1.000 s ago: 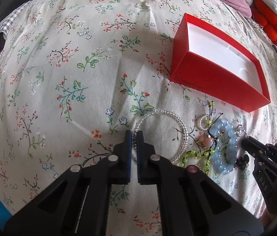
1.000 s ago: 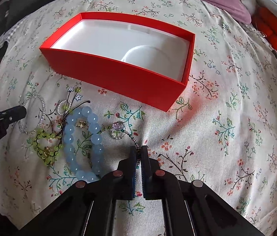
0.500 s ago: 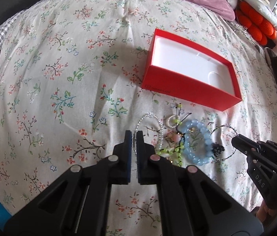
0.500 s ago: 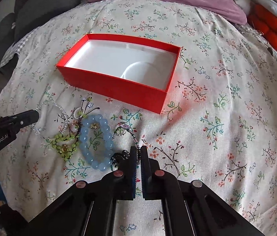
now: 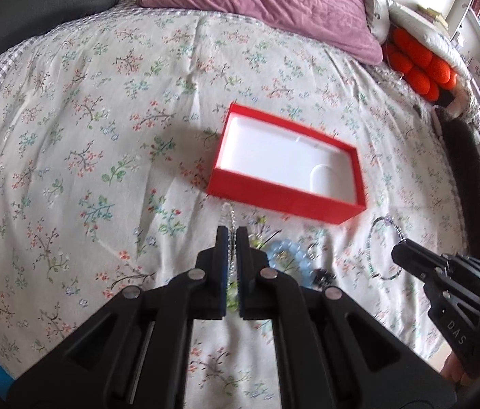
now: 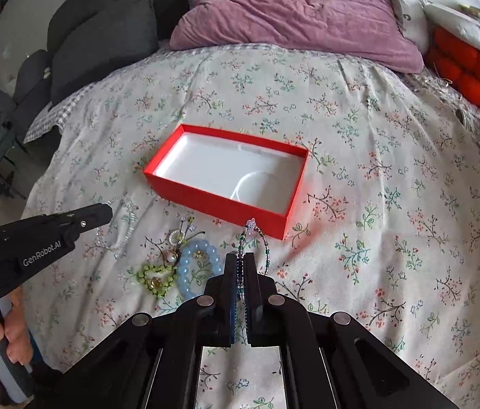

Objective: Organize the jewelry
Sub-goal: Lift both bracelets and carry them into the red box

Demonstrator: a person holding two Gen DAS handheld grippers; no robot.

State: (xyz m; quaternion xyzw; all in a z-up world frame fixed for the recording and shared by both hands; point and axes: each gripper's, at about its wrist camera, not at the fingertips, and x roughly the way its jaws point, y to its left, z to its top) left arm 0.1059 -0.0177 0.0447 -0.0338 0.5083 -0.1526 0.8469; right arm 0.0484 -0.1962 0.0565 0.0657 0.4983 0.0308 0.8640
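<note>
An open red box (image 5: pixel 285 173) with a white inside lies on the floral bedspread; it also shows in the right wrist view (image 6: pixel 226 177). My left gripper (image 5: pixel 232 235) is shut on a clear bead bracelet (image 5: pixel 227 216) and holds it up above the bed. My right gripper (image 6: pixel 240 260) is shut on a dark seed-bead bracelet (image 6: pixel 251 235), which hangs as a loop (image 5: pixel 381 248) above the bed. A light blue bead bracelet (image 6: pixel 199 266), a green bead bracelet (image 6: pixel 156 277) and a small pearl ring (image 6: pixel 173 237) lie on the bed in front of the box.
A purple pillow (image 6: pixel 294 13) lies at the head of the bed. An orange cushion (image 6: pixel 468 71) is at the right. Dark grey cushions (image 6: pixel 100 44) are at the left. A dark blanket (image 5: pixel 475 177) lies on the bed's right edge.
Both grippers have risen away from the bed, each lifting its bracelet off the bedspread. The box and the other jewelry look smaller and farther.
</note>
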